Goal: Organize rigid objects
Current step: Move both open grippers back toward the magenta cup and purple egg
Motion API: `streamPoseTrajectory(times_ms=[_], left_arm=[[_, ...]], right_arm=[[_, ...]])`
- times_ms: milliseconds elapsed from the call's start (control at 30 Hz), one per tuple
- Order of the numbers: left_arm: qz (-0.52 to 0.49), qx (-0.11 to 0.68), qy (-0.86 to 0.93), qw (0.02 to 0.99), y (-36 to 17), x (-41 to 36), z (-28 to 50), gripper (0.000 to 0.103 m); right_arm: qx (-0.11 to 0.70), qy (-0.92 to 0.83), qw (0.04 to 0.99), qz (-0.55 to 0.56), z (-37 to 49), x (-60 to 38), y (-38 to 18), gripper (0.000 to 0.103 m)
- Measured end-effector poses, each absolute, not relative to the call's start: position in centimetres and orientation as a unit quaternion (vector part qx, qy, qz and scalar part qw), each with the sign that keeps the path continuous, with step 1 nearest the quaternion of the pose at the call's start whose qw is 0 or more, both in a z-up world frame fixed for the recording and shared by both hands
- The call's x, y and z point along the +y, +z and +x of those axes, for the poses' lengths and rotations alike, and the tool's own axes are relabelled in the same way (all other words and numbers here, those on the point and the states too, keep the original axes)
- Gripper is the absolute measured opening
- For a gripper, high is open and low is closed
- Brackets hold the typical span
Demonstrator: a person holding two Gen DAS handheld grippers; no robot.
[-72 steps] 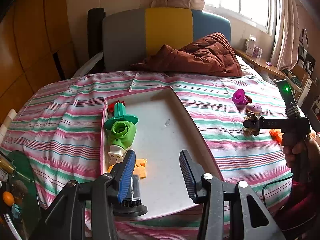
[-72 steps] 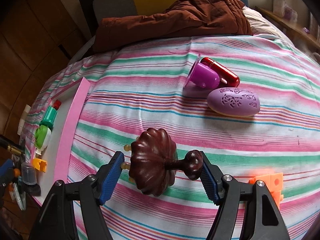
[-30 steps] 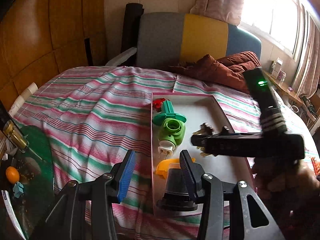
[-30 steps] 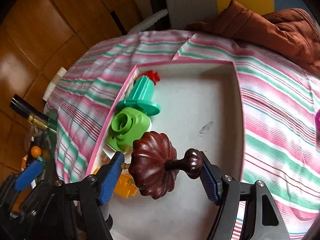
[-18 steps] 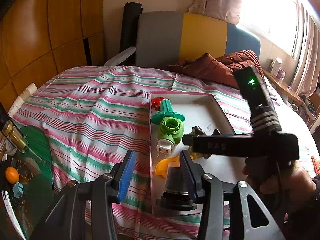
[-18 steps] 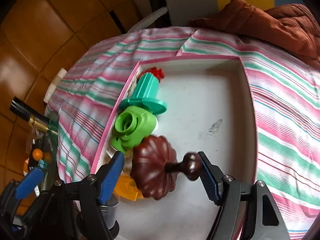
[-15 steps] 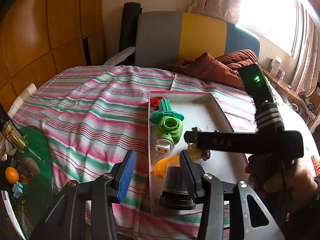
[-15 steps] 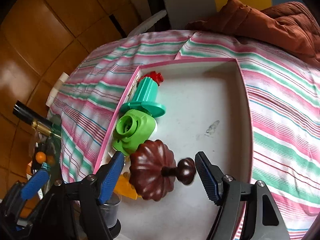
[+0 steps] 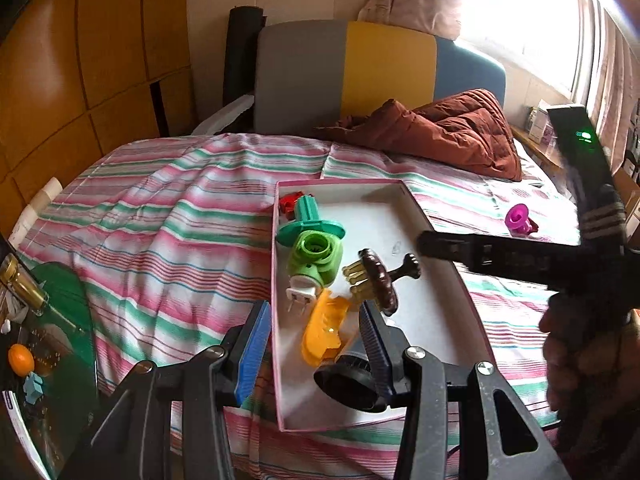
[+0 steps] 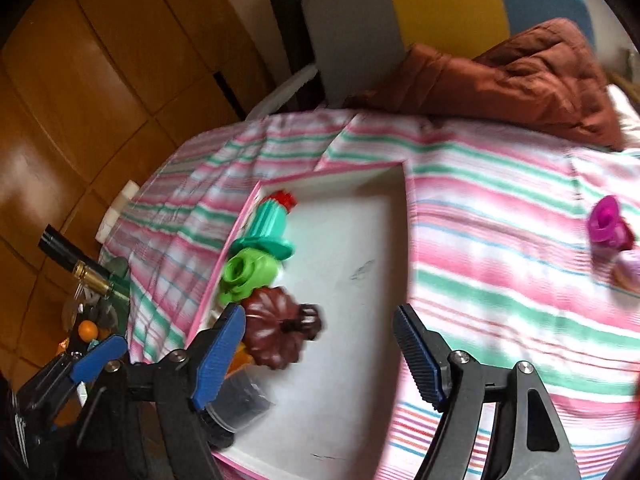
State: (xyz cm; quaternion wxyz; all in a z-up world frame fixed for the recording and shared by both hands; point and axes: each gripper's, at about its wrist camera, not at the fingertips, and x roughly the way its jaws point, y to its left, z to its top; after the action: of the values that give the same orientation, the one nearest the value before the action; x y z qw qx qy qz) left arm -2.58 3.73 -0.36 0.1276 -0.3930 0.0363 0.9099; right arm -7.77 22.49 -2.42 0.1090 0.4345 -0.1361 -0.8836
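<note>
Brown massager (image 9: 378, 280) lies in the tray (image 9: 440, 320) near its left edge, beside the green toy (image 9: 314, 258); right gripper (image 10: 320, 354), just opening, holds nothing; left gripper (image 9: 312, 340) nearly closed, empty. Withdrawing carelessly could knock it.

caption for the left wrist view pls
Brown scalp massager lies in the pink tray; right gripper open above it.

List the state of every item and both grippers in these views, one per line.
Pink-rimmed white tray: on the striped bedspread, holding toys.
Dark brown scalloped wooden massager: released, lying in the tray.
Green pea-shaped plug toy: lying in the tray.
Teal flanged toy: lying in the tray.
Orange plastic clip: lying in the tray.
Magenta cup: on the bedspread, outside the tray.
Right gripper: jaws just opened, empty.
Left gripper: narrow, gripping nothing.
</note>
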Motion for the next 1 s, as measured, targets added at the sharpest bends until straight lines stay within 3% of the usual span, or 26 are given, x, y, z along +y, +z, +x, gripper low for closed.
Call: streamPoseTrajectory(times_ms=[333,600,867,1000], left_arm=[[-0.394,0.046,0.906,0.151,-0.1,6.0,-2.7,0.046],[-0.384,0.071,0.903,0.177,0.7,9.4,-2.9,0.046],[-0.374,0.112,0.895,0.215,1.4,15.8,-3.4,0.046],[-0.374,0.123,0.89,0.229,1.3,18.3,-3.5,0.046]], right_arm=[[-0.177,-0.888,0.008,0.424,-4.6,32.9,-2.5,0.078],[-0.196,-0.879,-0.135,0.414,-1.4,44.6,-3.2,0.078],[-0.329,-0.837,-0.223,0.377,1.9,53.3,-5.0,0.078],[-0.35,-0.83,-0.226,0.372,2.1,53.9,-5.0,0.079]])
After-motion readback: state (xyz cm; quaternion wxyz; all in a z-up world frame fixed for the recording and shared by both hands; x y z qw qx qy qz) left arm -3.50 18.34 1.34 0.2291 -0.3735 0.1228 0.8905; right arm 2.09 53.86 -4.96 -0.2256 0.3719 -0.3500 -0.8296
